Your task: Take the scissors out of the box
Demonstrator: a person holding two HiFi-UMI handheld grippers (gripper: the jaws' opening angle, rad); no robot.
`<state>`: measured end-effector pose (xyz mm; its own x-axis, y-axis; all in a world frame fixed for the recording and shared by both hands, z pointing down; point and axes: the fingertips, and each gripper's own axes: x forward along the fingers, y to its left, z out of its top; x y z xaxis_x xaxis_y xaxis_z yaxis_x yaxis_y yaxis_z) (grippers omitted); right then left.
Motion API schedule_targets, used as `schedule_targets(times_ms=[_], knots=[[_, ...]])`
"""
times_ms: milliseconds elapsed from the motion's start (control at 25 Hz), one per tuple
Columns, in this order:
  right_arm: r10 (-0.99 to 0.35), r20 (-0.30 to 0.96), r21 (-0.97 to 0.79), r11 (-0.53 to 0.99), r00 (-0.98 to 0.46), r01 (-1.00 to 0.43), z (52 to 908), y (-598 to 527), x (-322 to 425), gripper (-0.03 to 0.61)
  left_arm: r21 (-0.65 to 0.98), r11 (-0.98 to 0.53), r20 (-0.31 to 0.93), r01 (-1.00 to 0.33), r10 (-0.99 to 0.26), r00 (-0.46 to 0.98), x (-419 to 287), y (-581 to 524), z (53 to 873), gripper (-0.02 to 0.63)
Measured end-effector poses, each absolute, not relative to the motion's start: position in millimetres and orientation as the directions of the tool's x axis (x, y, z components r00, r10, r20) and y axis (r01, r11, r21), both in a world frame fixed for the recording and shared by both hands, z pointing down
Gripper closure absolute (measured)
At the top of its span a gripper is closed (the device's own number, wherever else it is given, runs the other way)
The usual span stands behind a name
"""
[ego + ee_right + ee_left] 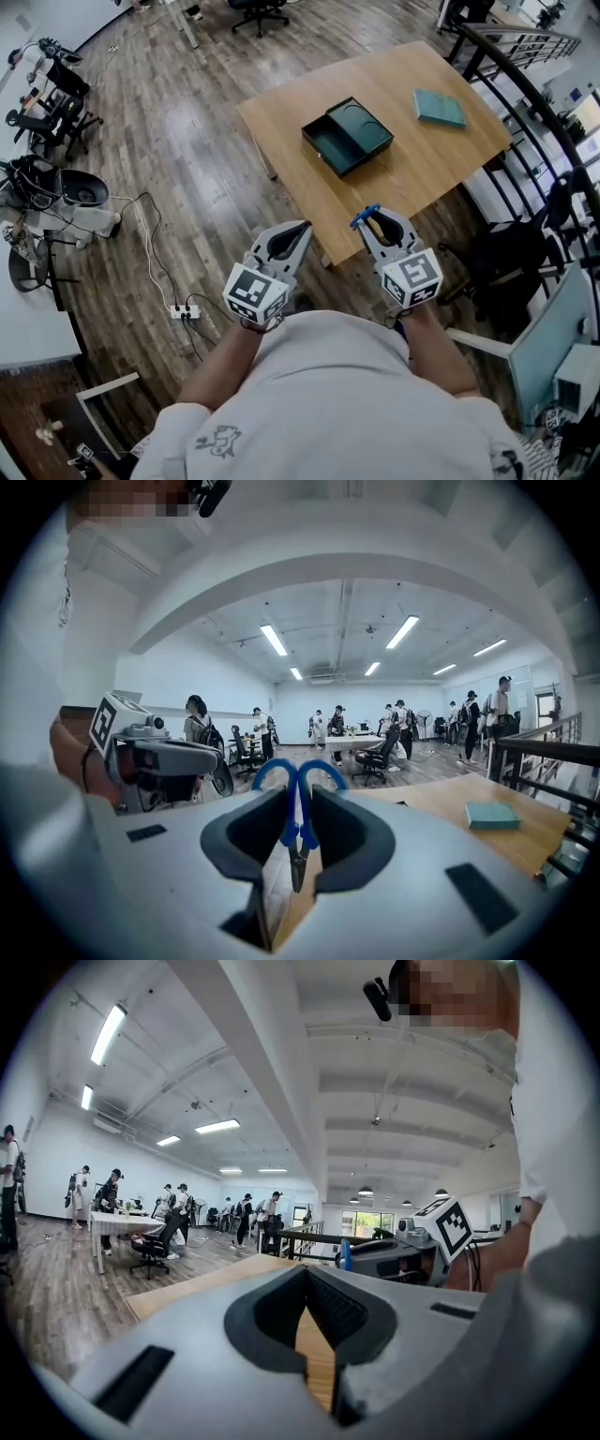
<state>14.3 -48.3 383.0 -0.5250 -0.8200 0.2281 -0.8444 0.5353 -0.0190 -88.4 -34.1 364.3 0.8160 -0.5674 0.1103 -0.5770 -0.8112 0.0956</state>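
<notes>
Two grippers: both are held close to the person's chest, short of the near corner of the table [422, 173].
Right gripper [298, 794]: jaws are partly closed and clamped on the scissors [297, 829]; the blue handle loops stick out past the tips.
Left gripper [305, 1277]: jaws are together with nothing between them.
Box [330, 150]: open, dark green, about mid-table and well apart from both grippers. It looks empty, though the head view is too small to be sure.
Done: the scissors are out of the box and in the right gripper's grip.
Left: probably only setting them down, if that is wanted.
</notes>
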Motion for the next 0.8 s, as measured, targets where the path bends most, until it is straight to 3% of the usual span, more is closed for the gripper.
schedule_targets(times_ms=[800], knots=[[-0.779, 0.199, -0.034, 0.601, -0.595, -0.798, 382, 79, 108, 0.485, 0.089, -0.794, 0.137, -0.602, -0.589, 0.797, 9, 86, 371, 0.609]])
